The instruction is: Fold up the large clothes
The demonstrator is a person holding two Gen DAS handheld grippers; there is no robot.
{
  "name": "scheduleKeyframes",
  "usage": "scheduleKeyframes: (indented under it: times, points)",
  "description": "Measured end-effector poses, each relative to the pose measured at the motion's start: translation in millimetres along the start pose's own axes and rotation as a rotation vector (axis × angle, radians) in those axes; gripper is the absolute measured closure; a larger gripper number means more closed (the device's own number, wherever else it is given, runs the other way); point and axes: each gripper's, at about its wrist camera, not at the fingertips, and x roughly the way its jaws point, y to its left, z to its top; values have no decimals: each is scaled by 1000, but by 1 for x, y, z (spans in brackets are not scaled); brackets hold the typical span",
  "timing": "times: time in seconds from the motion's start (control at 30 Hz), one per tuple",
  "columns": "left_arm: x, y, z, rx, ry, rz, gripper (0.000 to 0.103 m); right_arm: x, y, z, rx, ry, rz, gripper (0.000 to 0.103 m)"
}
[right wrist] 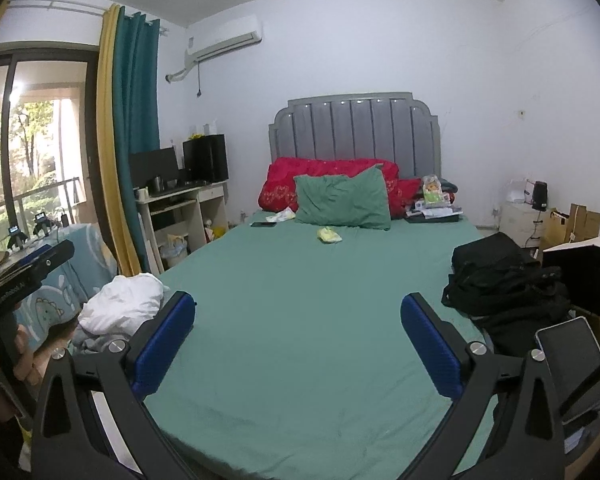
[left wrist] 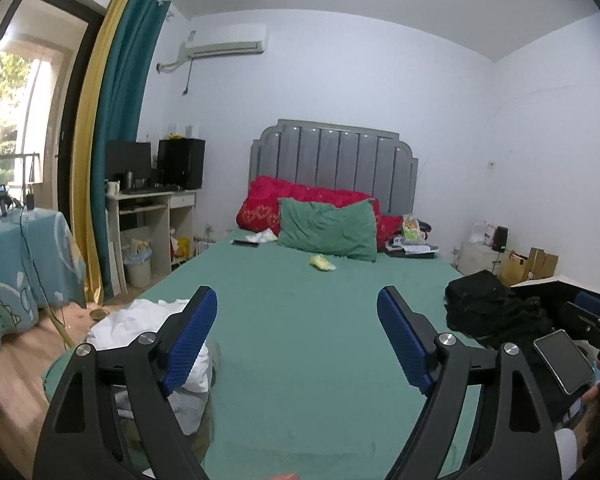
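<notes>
A crumpled white garment lies in a heap on the near left corner of the green bed. My left gripper is open over the bare sheet, its left pad in front of the white heap, nothing between the jaws. My right gripper is also open above the sheet and holds nothing. A black heap, a bag or clothes, rests on the bed's right edge.
A green pillow, a red quilt and small clutter sit at the headboard. A phone is mounted at the right. A covered table stands left of the bed, with a desk and curtains behind it.
</notes>
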Motion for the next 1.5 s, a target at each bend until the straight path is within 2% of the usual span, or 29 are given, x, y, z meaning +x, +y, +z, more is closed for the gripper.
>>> scheduleKeyframes:
  times: [0.3, 1.5]
  points:
    - [17, 11, -12, -30, 57, -37, 18, 18, -3, -8, 2, 49, 9, 1]
    - [22, 7, -12, -7, 52, -67, 18, 25, -3, -9, 4, 62, 10, 1]
